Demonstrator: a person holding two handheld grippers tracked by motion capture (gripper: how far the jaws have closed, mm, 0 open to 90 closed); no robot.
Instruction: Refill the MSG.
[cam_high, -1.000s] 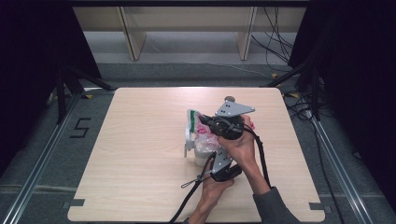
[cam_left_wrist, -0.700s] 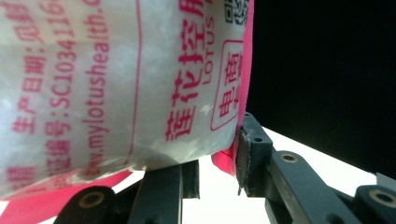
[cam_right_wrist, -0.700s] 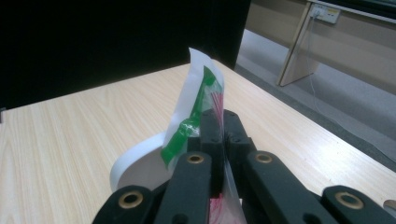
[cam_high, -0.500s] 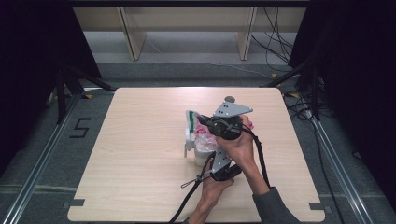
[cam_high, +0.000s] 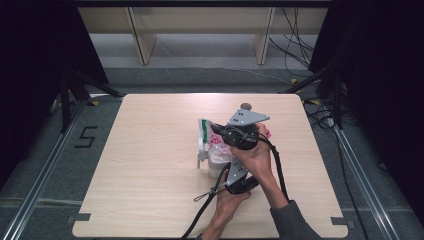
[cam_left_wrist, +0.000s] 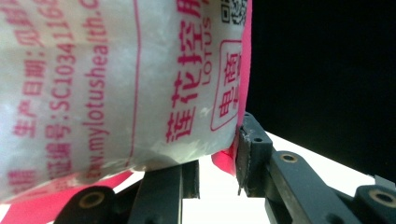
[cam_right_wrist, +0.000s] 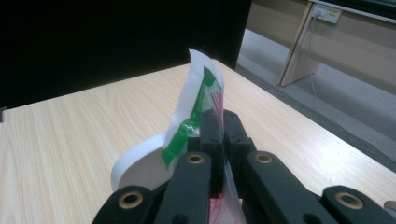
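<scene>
1. Left gripper (cam_high: 239, 184), nearest the person at the table's near edge, has its jaws clamped across the lower body of the bag (cam_left_wrist: 116, 84). In the left gripper view the white film with red print bulges out above the pads, one jaw under the bag and the other against its red side seam.

2. Bag (cam_high: 216, 145) stands near the middle of the table (cam_high: 150, 165), just left of both hands. Its long axis looks roughly upright, bottom toward the left gripper and green-striped top edge (cam_high: 204, 131) farther from the person, though the hands hide much of it in the high view.

3. Right gripper (cam_high: 235, 136), beyond the left one, has its jaws pressed together on the bag's top strip (cam_right_wrist: 198, 116); thin film pokes up between and above the shut pads.

4. So the relation that matters: both grippers hold the same bag at opposite ends of its length, left low, right high. Any pull or tear would run along the top seam, away from the lower grip.
</scene>
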